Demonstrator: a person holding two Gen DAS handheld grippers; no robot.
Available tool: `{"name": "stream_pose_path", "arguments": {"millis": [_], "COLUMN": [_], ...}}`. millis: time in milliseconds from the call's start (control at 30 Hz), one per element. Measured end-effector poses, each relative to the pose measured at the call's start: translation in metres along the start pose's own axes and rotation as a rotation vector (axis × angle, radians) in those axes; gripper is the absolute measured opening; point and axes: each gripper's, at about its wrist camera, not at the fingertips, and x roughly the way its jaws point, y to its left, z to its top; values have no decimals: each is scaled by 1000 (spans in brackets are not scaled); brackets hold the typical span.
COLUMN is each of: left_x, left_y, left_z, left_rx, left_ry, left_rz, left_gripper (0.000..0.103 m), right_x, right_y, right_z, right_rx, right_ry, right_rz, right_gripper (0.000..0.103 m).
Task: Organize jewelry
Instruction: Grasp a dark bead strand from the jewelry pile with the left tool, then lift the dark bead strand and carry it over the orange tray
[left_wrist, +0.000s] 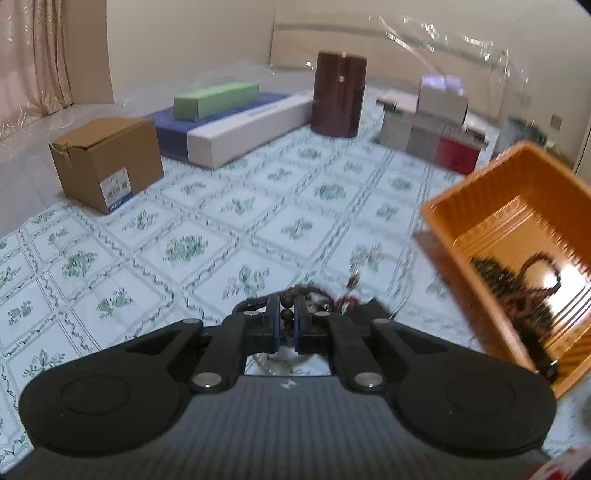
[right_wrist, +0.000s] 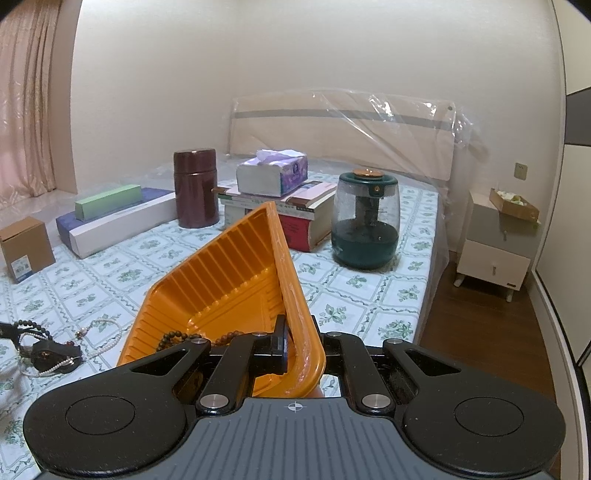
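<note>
My left gripper (left_wrist: 286, 320) is shut on a dark wooden bead bracelet (left_wrist: 286, 314), low over the floral bedspread. More jewelry lies just past its fingers: a white pearl strand and red bits (left_wrist: 349, 297). My right gripper (right_wrist: 299, 345) is shut on the rim of an orange plastic tray (right_wrist: 221, 291) and holds it tilted. A brown bead strand (right_wrist: 177, 336) lies inside the tray. In the left wrist view the tray (left_wrist: 476, 192) sits to the right with dark beads in it. In the right wrist view the jewelry pile (right_wrist: 51, 350) lies at the far left.
On the bed stand a cardboard box (left_wrist: 107, 168), a green box on a blue and white box (left_wrist: 216, 99), a dark brown canister (left_wrist: 338, 94), books with a tissue pack (right_wrist: 273, 177) and a green humidifier (right_wrist: 365, 221). A nightstand (right_wrist: 495, 251) stands past the bed's right edge.
</note>
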Motion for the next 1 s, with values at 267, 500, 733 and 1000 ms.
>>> {"name": "stream_pose_path", "arguments": {"millis": [267,500,733,1000], "left_x": [-28,-46,-60,-64], "left_y": [-2,0,2,-12], "left_z": [18,28,38,42], "left_rx": [-4,-29,-55,-50], "left_ry": [-40,-75,-101,-110], "left_rz": [-34,-59,-102,-140], "left_gripper": [6,6,6,6], "right_x": [-1,-2,-2,-2], "right_y": [1,1,1,1], "right_z": [0,0,0,0], "right_rx": [-1,-1,-1,-1], "right_ry": [-2,-3,-2,-2], "right_rz": [3,3,3,2], "right_gripper": [8,9,9,9]}}
